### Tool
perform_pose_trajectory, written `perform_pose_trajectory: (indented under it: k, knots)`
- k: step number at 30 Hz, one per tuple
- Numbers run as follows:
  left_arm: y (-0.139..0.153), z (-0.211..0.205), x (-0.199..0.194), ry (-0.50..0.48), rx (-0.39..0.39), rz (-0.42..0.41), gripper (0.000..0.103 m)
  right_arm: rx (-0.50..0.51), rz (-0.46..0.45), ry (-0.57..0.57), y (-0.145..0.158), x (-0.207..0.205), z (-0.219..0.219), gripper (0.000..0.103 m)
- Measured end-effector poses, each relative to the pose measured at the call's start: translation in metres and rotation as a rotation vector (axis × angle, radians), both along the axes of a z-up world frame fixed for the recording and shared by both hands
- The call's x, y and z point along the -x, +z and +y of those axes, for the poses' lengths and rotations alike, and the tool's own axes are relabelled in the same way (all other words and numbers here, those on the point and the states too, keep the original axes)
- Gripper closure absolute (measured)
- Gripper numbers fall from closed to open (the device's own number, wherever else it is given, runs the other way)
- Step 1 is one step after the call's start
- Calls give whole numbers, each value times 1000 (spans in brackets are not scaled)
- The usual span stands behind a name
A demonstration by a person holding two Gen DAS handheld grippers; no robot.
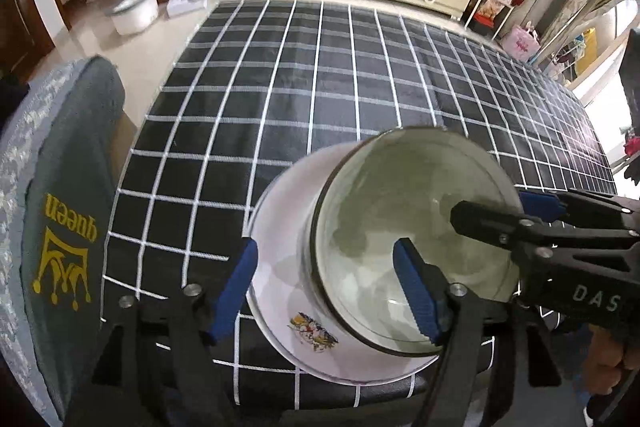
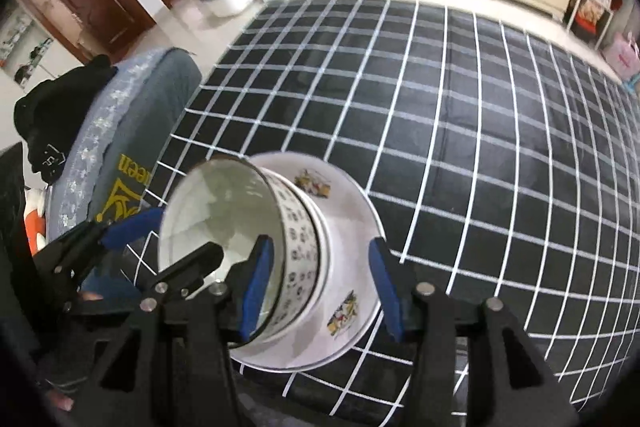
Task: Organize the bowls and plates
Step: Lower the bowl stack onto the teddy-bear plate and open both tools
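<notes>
A white plate with flower decals lies near the front edge of the black checked tablecloth. On it stands a bowl with a black pattern, nested in a second bowl of which only the rim shows. My left gripper straddles the bowl's left wall, one pad inside the bowl and one outside by the plate's edge, with gaps on both sides. My right gripper straddles the right wall the same way; its outer pad stands clear of the bowl.
A chair back with a grey-green cover and a yellow crown print stands close on the left. The tablecloth stretches away behind the plate. A white basin sits on the floor beyond it.
</notes>
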State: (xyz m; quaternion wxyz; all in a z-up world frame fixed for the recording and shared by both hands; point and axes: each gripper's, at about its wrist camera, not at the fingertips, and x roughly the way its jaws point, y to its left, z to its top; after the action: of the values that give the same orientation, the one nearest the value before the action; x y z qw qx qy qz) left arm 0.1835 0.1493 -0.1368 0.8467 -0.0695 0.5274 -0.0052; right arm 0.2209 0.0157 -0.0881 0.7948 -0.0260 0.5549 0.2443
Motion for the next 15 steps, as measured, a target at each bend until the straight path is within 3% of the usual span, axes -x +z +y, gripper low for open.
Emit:
perform_pose_trajectory:
  k: [7, 15]
  knots:
    - [37, -8, 15, -9, -44, -138, 35, -58, -91, -10, 32, 12, -22, 49]
    - [77, -19, 52, 50, -55, -286, 35, -77, -212, -62, 62, 48, -59, 49]
